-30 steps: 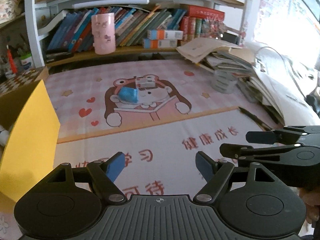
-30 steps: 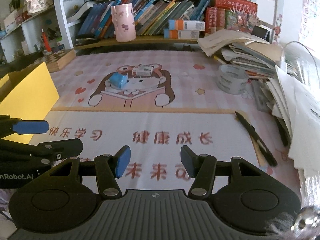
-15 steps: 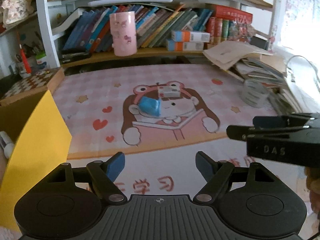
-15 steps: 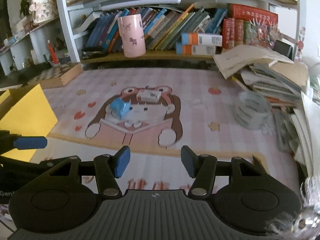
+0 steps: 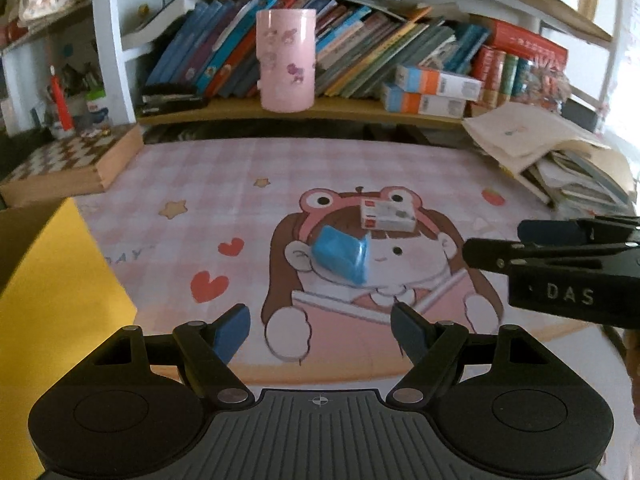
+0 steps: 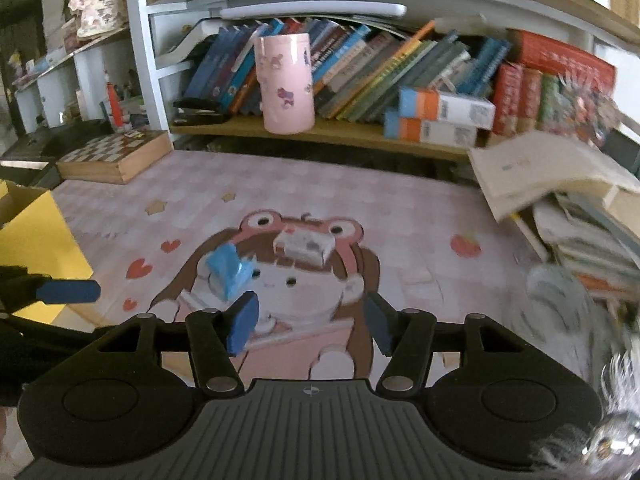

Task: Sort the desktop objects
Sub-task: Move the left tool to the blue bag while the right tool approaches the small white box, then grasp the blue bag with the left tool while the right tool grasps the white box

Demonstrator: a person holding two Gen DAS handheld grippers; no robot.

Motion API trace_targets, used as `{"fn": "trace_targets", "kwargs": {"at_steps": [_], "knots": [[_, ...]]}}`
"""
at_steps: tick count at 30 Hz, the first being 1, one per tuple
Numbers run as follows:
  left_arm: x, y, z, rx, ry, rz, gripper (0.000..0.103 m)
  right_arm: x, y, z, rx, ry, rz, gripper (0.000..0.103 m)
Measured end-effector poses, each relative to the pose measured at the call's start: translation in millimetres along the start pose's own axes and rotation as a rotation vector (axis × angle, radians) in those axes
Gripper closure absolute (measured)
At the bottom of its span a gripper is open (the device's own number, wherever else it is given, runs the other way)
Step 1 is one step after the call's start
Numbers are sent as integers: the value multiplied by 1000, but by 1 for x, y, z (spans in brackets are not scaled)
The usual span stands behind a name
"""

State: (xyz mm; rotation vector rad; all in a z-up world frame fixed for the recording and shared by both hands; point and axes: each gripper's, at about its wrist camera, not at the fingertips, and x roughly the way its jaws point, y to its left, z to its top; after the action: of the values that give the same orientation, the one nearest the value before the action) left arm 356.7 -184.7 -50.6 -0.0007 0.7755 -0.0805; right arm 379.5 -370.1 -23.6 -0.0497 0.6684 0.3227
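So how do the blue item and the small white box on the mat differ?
The blue item is solid bright blue and wedge-like; the white box is a flat white rectangle with a red label patch. The blue item lies nearer both grippers and to the left in both views; the white box sits farther back, on the cartoon's frog hat. Both rest on the mat, apart and ungripped.

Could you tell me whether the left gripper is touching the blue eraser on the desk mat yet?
Apart. In the left wrist view, bare mat separates the left gripper from the blue eraser, which lies well ahead of its open fingers.
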Motion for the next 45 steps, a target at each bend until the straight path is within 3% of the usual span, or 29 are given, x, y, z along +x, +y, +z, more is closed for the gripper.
{"fn": "trace_targets", "kwargs": {"at_steps": [9, 18, 20, 22, 24, 28, 32, 34, 39, 41, 44, 45], "knots": [[48, -14, 20, 38, 15, -22, 23, 43, -14, 32, -18, -1, -9, 44], [88, -21, 25, 38, 6, -7, 25, 62, -22, 37, -13, 34, -14, 44], [94, -23, 23, 76, 2, -5, 33, 68, -22, 35, -9, 47, -4, 44], [93, -21, 23, 87, -22, -18, 56, 75, -22, 34, -5, 53, 9, 44], [91, -19, 24, 96, -16, -4, 59, 82, -21, 33, -12, 61, 21, 44], [73, -6, 24, 49, -20, 62, 62, 101, -16, 30, -51, 86, 45, 42], [33, 15, 17, -54, -54, 51, 62, 119, -8, 27, -81, 106, 49, 38], [12, 22, 12, -86, -74, 45, 63, 126, -2, 26, -86, 104, 46, 31], [-38, 30, -3, -146, -85, 47, 63, 137, 9, 22, -54, 75, 15, 28], [-54, 28, -10, -158, -85, 47, 63, 139, 13, 22, -46, 60, -5, 30], [-69, 26, -17, -169, -85, 52, 63, 140, 17, 23, -45, 45, -26, 47], [-74, 25, -19, -172, -87, 53, 63, 140, 19, 25, -49, 46, -30, 47]]}}
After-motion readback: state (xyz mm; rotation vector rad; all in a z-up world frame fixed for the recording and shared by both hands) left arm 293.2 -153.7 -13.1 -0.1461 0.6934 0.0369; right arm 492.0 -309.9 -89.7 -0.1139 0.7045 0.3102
